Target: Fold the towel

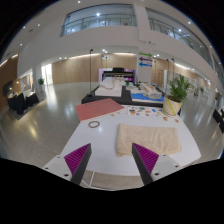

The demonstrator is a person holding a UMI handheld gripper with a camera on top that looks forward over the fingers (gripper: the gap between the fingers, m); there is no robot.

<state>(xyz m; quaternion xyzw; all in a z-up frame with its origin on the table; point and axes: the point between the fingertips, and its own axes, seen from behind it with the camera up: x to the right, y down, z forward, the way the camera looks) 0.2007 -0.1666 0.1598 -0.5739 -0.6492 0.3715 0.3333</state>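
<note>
The hand-held gripper (111, 163) hovers wide open over the white table (100, 140), gripping nothing. The beige towel (147, 136) lies crumpled just ahead of its right finger.

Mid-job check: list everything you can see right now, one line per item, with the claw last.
towel: one, beige, lying rumpled on the table just ahead of the fingers
table: one, white, under the towel
cloth: one, reddish-pink, flat at the table's far side
ring: one, dark, near the reddish-pink cloth
small items: a few, pale, beyond the towel, too small to identify
potted plant: one, green, beyond the table
claw: one, magenta pads, open, holding nothing
</note>
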